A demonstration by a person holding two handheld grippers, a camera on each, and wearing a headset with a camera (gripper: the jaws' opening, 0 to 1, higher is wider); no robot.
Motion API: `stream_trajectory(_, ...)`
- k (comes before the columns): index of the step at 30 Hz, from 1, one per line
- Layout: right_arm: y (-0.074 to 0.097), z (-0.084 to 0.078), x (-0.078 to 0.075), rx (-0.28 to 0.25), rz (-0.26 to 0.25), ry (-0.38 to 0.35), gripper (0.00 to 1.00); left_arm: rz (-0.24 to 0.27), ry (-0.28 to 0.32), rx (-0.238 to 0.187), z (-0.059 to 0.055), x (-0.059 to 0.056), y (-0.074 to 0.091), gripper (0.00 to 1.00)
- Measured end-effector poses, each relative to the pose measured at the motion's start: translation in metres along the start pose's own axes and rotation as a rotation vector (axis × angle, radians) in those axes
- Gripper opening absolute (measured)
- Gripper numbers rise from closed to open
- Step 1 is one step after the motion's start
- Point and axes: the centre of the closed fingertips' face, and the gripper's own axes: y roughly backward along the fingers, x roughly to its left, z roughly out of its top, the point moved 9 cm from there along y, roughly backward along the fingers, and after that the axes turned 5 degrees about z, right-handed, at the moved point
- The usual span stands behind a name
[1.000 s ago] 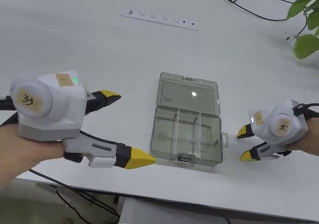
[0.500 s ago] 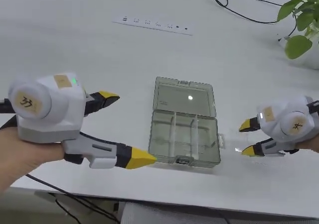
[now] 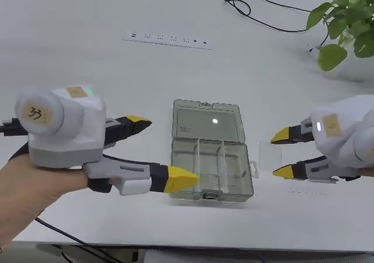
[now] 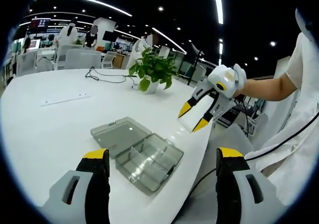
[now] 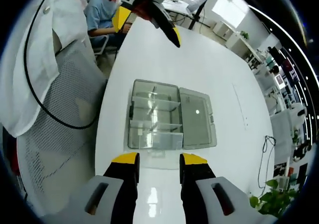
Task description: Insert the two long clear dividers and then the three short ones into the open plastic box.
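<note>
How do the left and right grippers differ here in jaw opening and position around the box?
The left gripper is spread wide; the right gripper is open with a narrower gap. The left gripper is left of the plastic box, its lower tip overlapping the box's front corner in the head view; the right gripper sits off the box's right side, apart from it. Both have yellow tips aimed toward the box.

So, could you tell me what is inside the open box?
The box holds two long clear dividers running front to back, making three lanes. Short cross pieces are too faint to tell. In the head view the left tongs cover its near-left corner.
</note>
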Motion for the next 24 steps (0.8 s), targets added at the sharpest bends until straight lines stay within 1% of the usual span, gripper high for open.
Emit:
stream_trajectory(2,0.004,0.009,0.003,-0.006,-0.014,0.008,0.33,-0.019,0.04,0.001,0.003,-0.004,-0.003,0.88)
stream_trajectory(4,0.007,0.017,0.005,-0.012,-0.025,0.012,0.33,-0.034,0.064,0.009,0.005,-0.008,-0.006,0.84)
stream_trajectory(5,0.01,0.023,0.007,-0.019,-0.032,0.02,0.33,-0.047,0.09,0.012,0.006,-0.011,-0.008,0.83)
stream_trajectory(7,0.014,0.031,0.009,-0.027,-0.044,0.028,0.33,-0.067,0.121,0.014,0.008,-0.015,-0.011,0.79)
stream_trajectory(8,0.014,0.032,0.01,-0.029,-0.045,0.029,0.33,-0.069,0.128,0.016,0.008,-0.016,-0.011,0.77)
stream_trajectory(9,0.017,0.039,0.012,-0.038,-0.051,0.033,0.33,-0.086,0.162,0.016,0.009,-0.02,-0.014,0.74)
stream_trajectory(11,0.018,0.044,0.015,-0.044,-0.055,0.037,0.33,-0.103,0.198,0.015,0.01,-0.024,-0.018,0.69)
stream_trajectory(12,0.018,0.047,0.016,-0.045,-0.058,0.042,0.33,-0.11,0.204,0.015,0.011,-0.025,-0.019,0.66)
stream_trajectory(13,0.019,0.051,0.018,-0.046,-0.061,0.049,0.33,-0.128,0.23,0.023,0.01,-0.028,-0.022,0.62)
stream_trajectory(14,0.019,0.053,0.019,-0.049,-0.063,0.051,0.33,-0.135,0.244,0.024,0.01,-0.03,-0.024,0.6)
stream_trajectory(15,0.02,0.057,0.02,-0.053,-0.065,0.053,0.33,-0.157,0.269,0.035,0.01,-0.033,-0.026,0.56)
stream_trajectory(18,0.022,0.063,0.022,-0.06,-0.072,0.053,0.33,-0.176,0.31,0.049,0.008,-0.037,-0.032,0.46)
stream_trajectory(20,0.024,0.066,0.023,-0.063,-0.078,0.055,0.33,-0.191,0.332,0.049,0.007,-0.04,-0.035,0.41)
stream_trajectory(23,0.026,0.071,0.024,-0.073,-0.084,0.049,0.33,-0.223,0.396,0.047,0.006,-0.044,-0.038,0.34)
stream_trajectory(24,0.027,0.072,0.025,-0.075,-0.085,0.048,0.33,-0.229,0.404,0.051,0.006,-0.045,-0.039,0.32)
